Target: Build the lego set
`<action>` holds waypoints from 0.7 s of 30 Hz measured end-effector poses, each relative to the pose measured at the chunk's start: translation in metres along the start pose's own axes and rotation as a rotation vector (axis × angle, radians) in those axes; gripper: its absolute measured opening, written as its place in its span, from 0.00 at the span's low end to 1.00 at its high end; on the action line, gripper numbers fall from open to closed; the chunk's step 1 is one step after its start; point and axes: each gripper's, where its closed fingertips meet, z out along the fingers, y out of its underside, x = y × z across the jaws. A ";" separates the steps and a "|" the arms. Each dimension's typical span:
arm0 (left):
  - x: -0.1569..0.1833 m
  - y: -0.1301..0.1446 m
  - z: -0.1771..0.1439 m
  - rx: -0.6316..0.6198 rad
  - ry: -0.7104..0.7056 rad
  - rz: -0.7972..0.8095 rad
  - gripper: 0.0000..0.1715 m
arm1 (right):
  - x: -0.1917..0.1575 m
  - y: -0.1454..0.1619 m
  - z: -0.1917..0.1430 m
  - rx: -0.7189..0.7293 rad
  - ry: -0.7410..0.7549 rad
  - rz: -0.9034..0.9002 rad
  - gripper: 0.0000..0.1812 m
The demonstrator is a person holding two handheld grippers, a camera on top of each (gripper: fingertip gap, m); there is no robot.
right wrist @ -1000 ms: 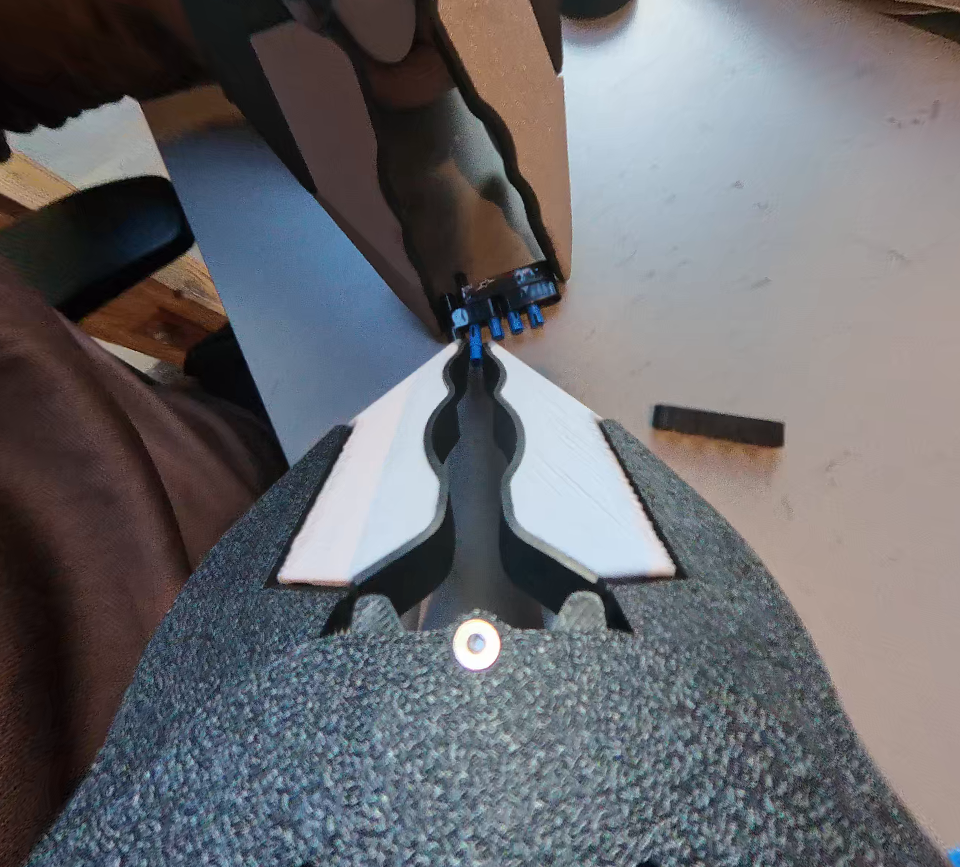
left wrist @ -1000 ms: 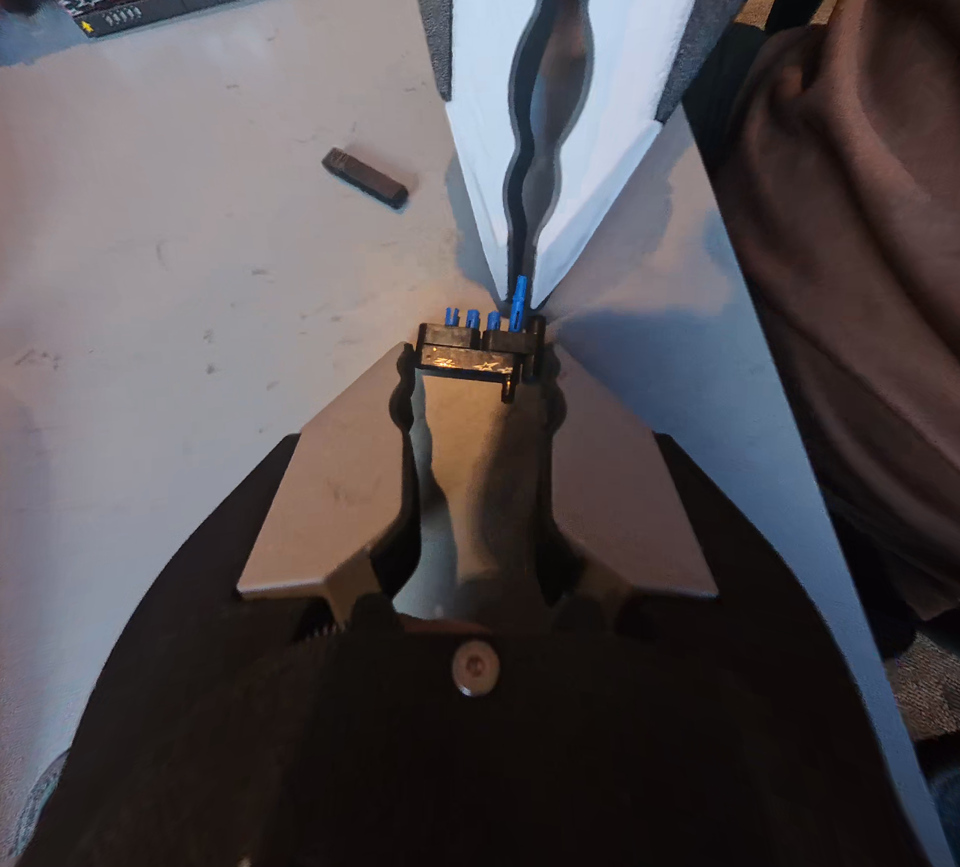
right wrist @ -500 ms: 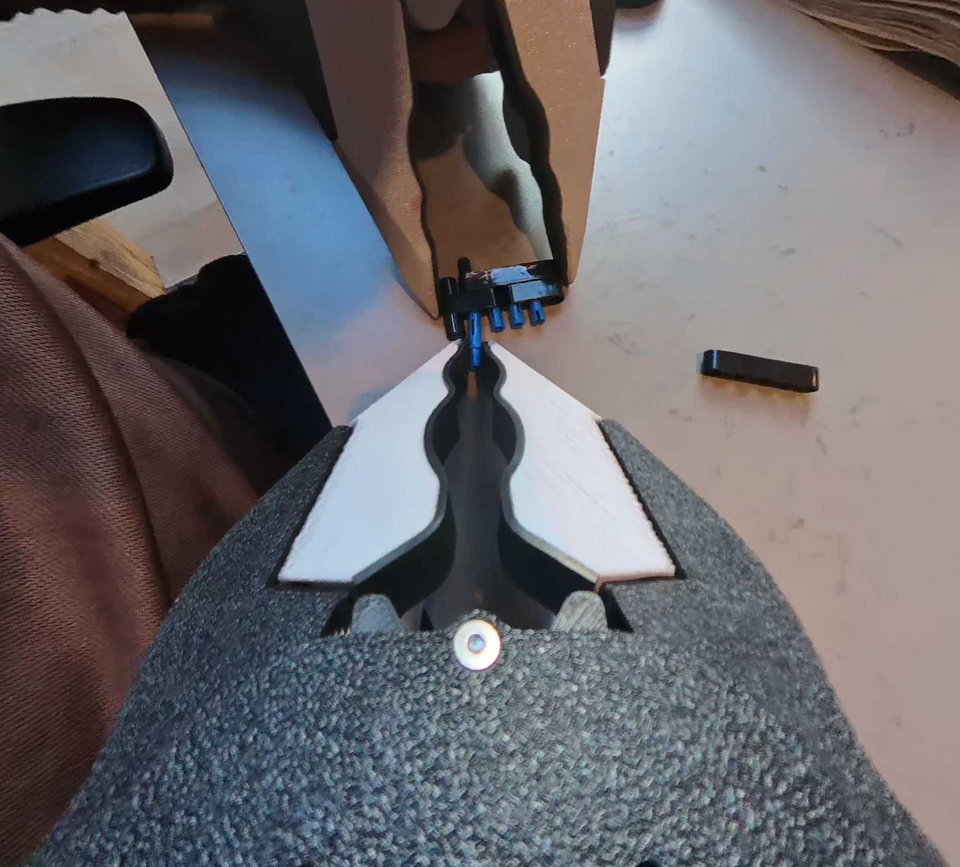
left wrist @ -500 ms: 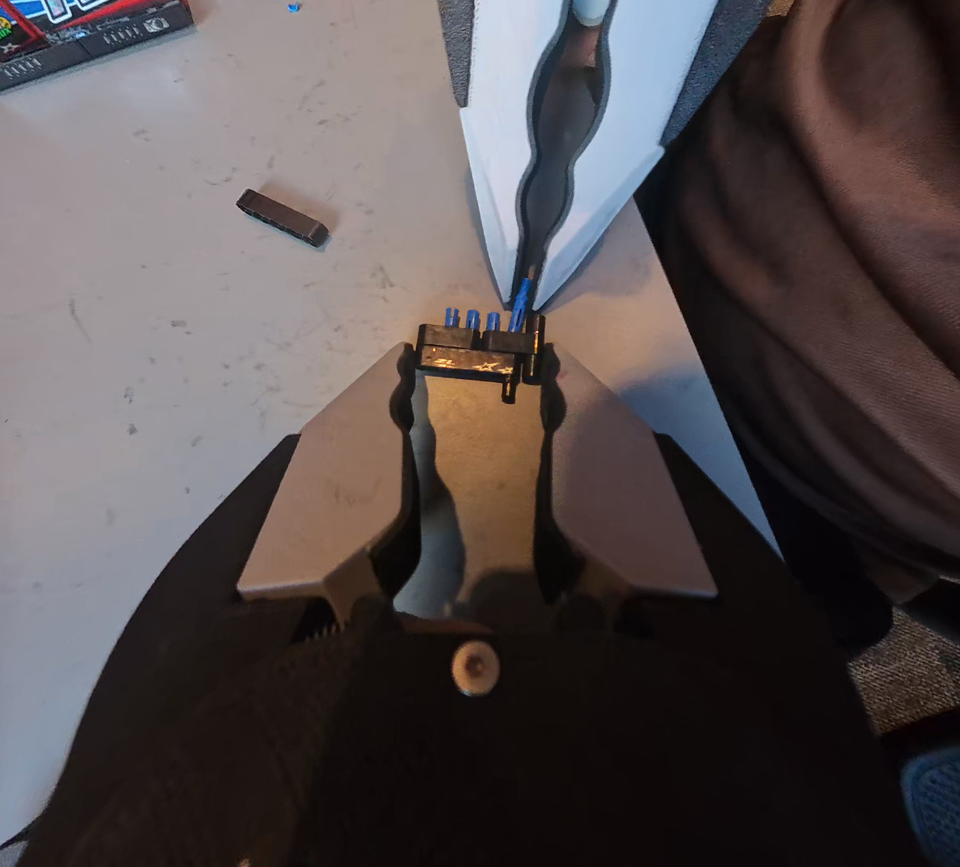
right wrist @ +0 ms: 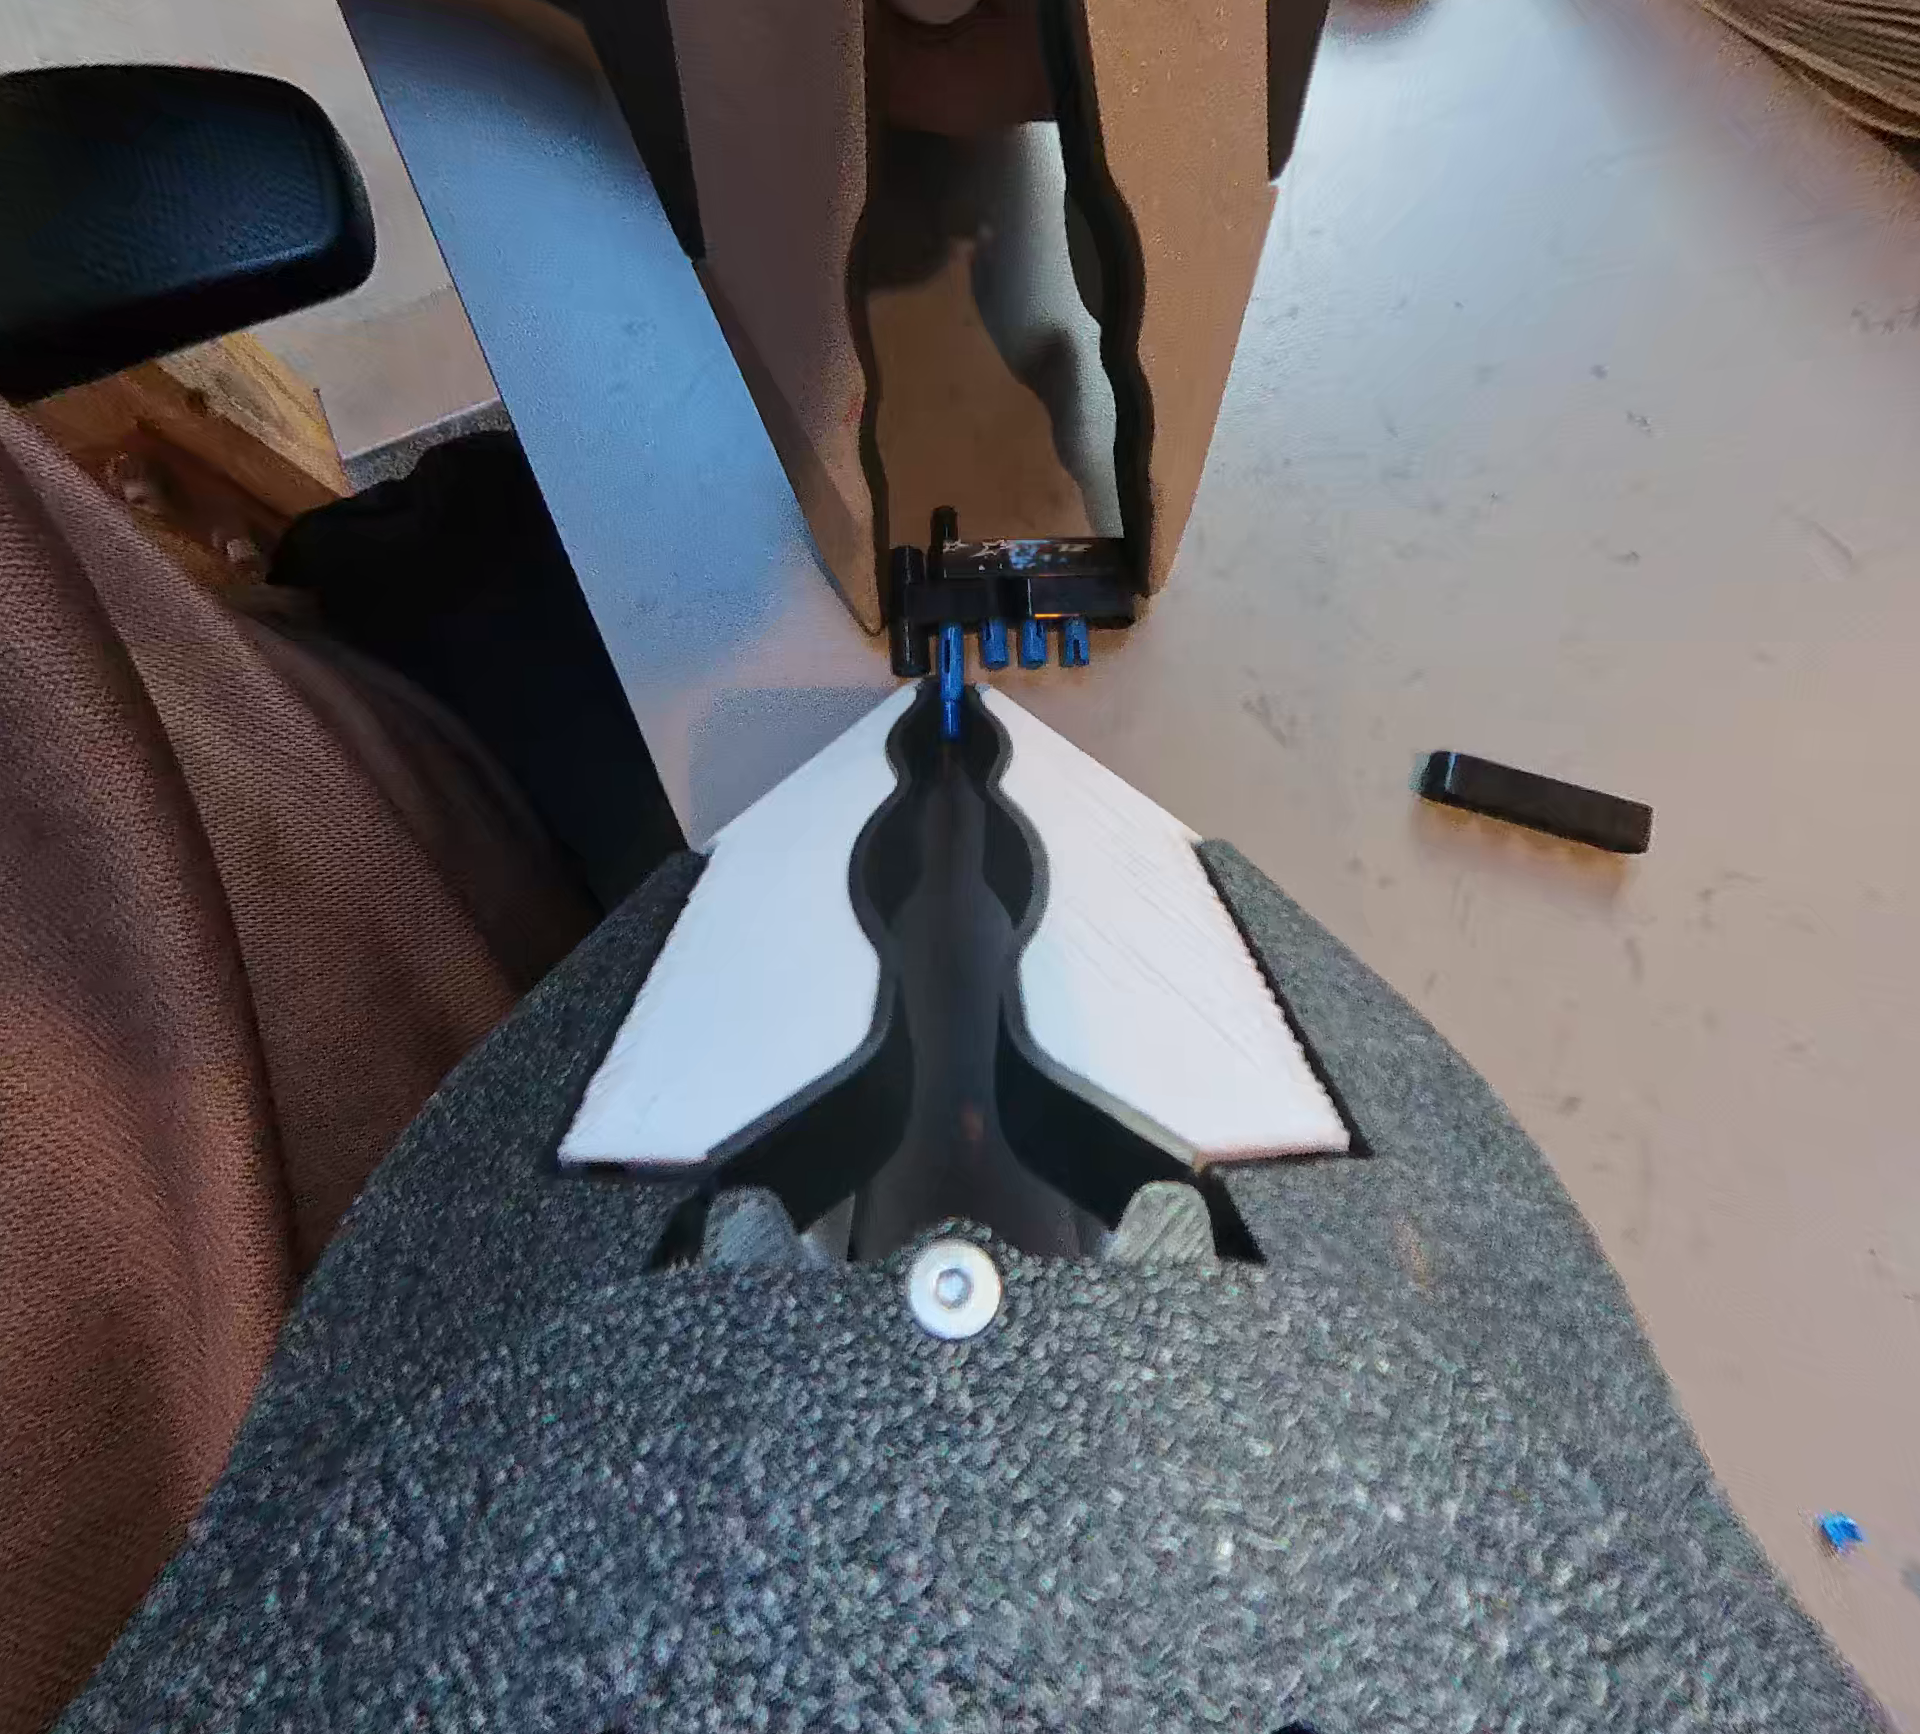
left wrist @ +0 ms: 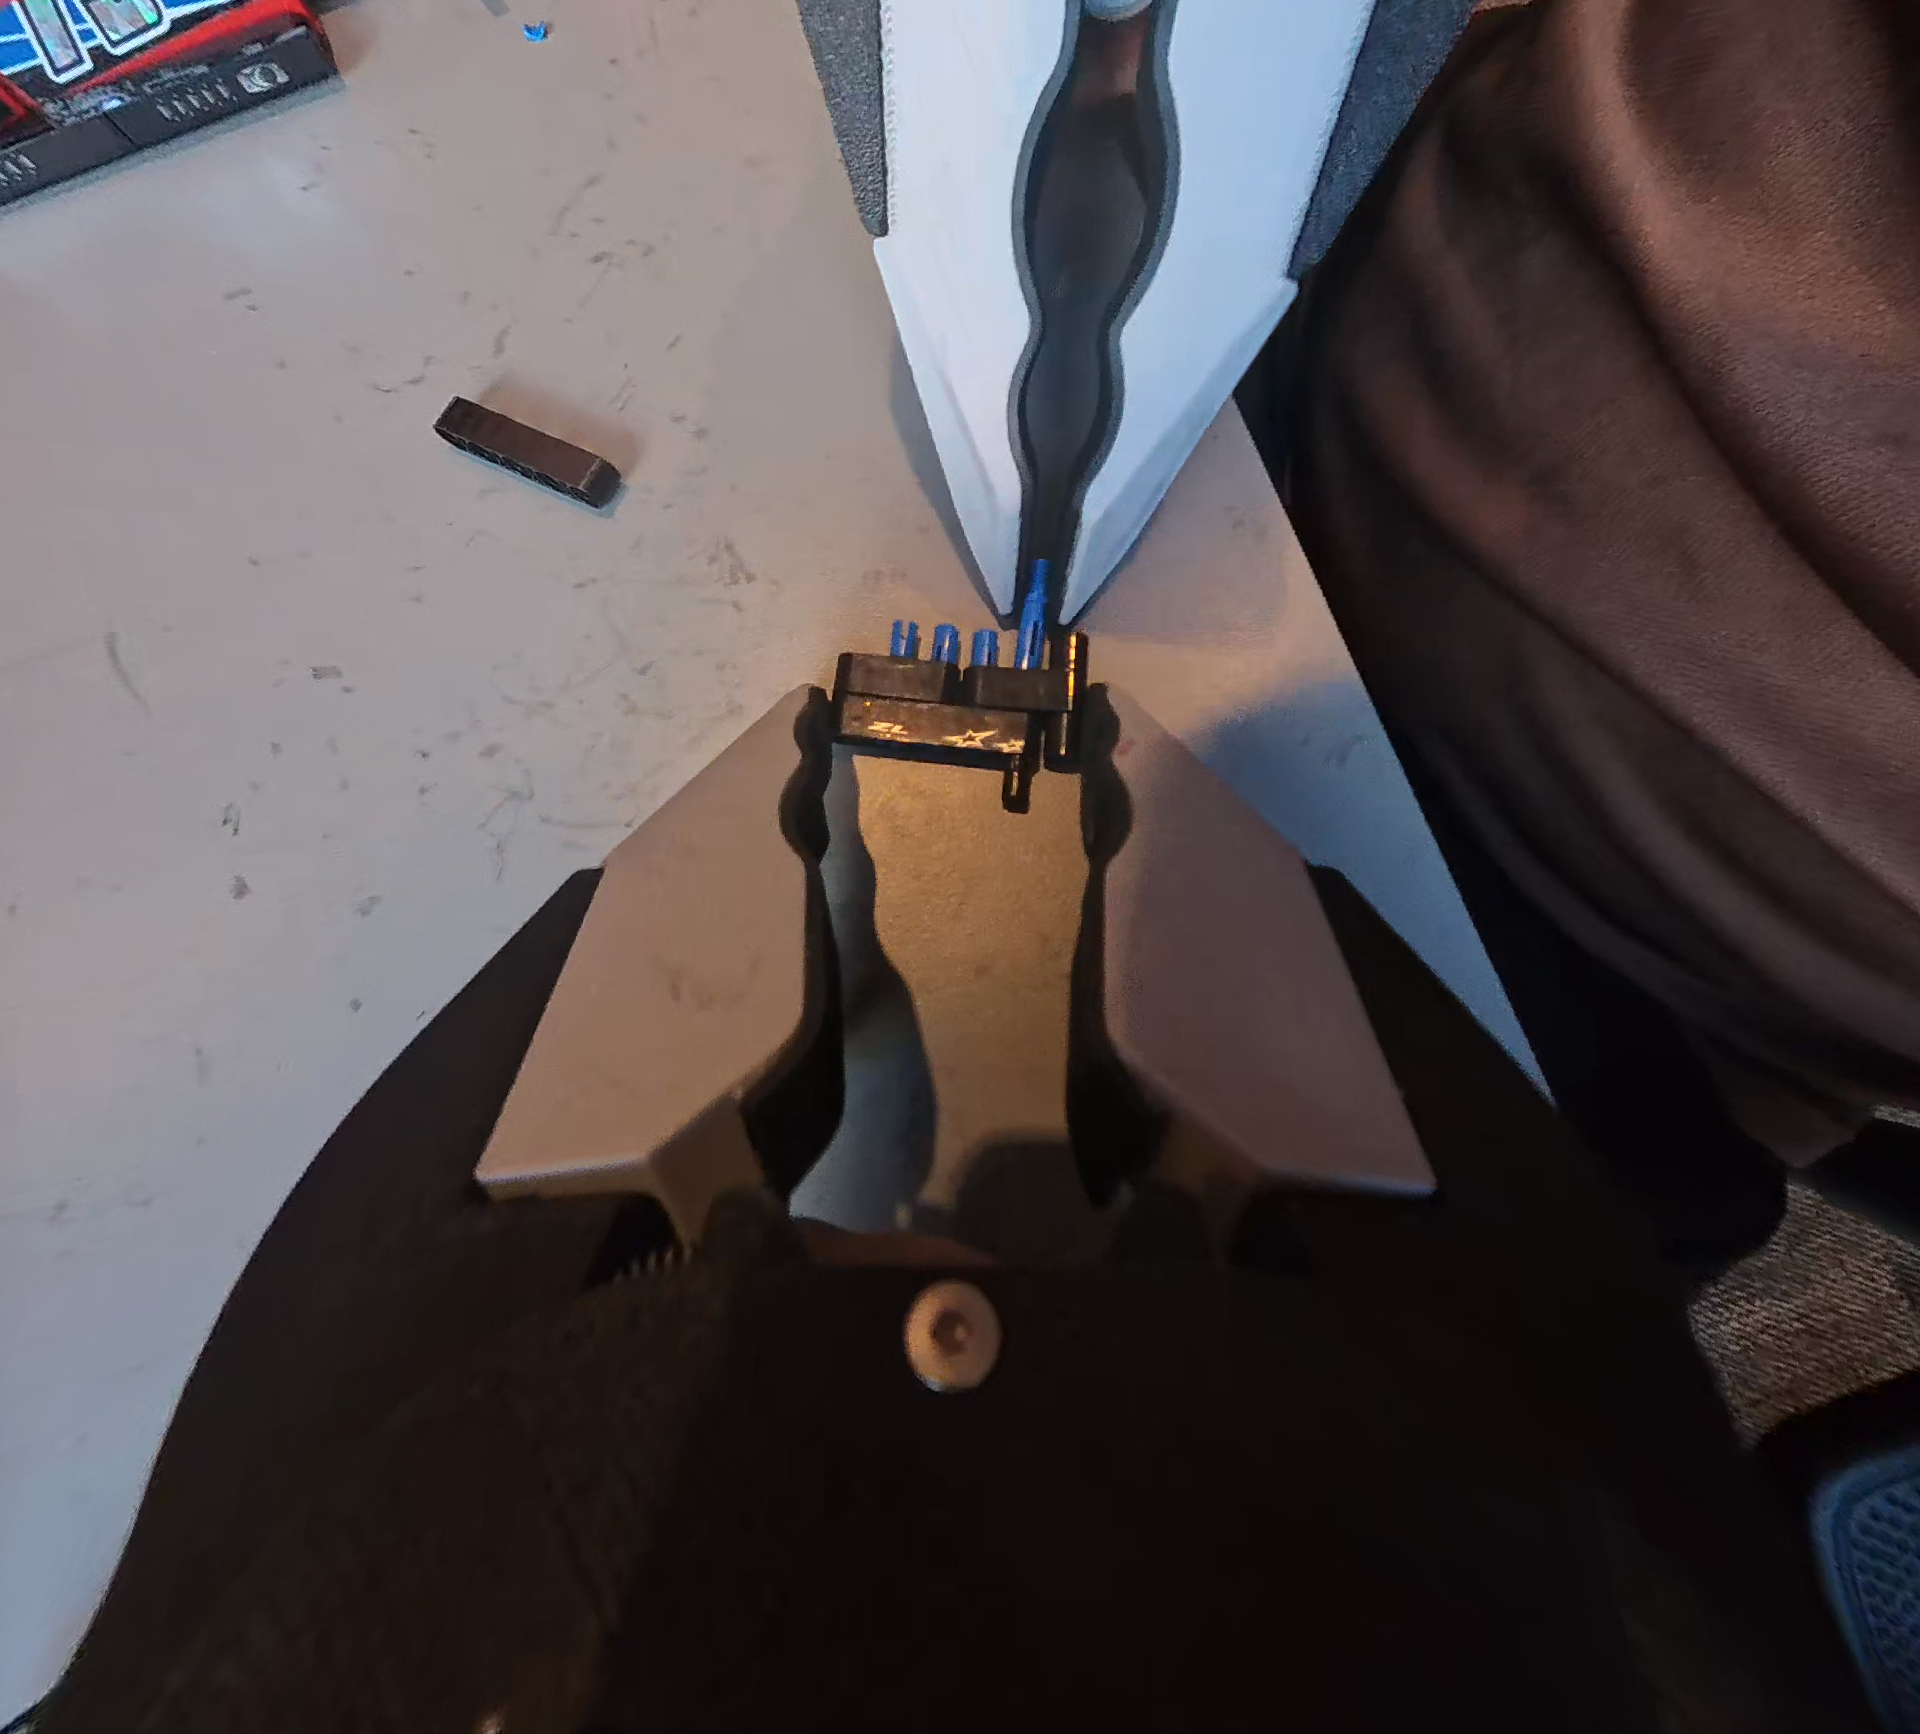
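Left claw (left wrist: 956,728) grips black assembly (left wrist: 961,708); right claw (right wrist: 948,697) pinches blue pin (right wrist: 948,676).

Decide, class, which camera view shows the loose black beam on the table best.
The left wrist view: the black beam shows its row of holes there. In the right wrist view the same beam is plainly visible, but only as a dark bar.

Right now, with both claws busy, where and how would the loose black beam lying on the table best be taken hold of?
Probably across the middle of the loose black beam, the claw coming from above with a finger on each long side. It lies flat on the table, long and narrow, with bare surface around it. Its rounded ends offer less to pinch. Both the left claw and right claw are occupied.
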 end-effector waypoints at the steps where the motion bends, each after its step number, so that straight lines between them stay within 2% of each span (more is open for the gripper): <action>1: 0.000 0.000 0.000 0.000 -0.002 -0.002 0.27 | 0.000 0.000 0.000 -0.015 -0.005 0.012 0.02; 6: -0.001 0.001 -0.001 -0.001 -0.019 -0.005 0.27 | 0.001 -0.002 0.001 -0.003 -0.125 0.137 0.02; 9: -0.001 0.001 -0.001 -0.001 -0.015 -0.009 0.27 | 0.001 -0.003 0.003 -0.021 -0.083 -0.070 0.02; 10: -0.001 0.001 -0.001 0.000 -0.015 -0.012 0.27 | 0.002 -0.004 0.004 -0.023 -0.083 -0.086 0.02; 15: -0.003 0.002 -0.003 -0.001 -0.023 -0.031 0.27 | 0.003 -0.005 0.006 -0.022 -0.096 0.047 0.02; 19: -0.004 0.003 -0.003 -0.002 -0.034 -0.037 0.27 | 0.003 -0.006 0.006 -0.007 -0.155 0.255 0.03; 21: -0.004 0.003 -0.003 0.001 -0.035 -0.032 0.27 | 0.002 -0.005 0.005 0.001 -0.186 0.275 0.03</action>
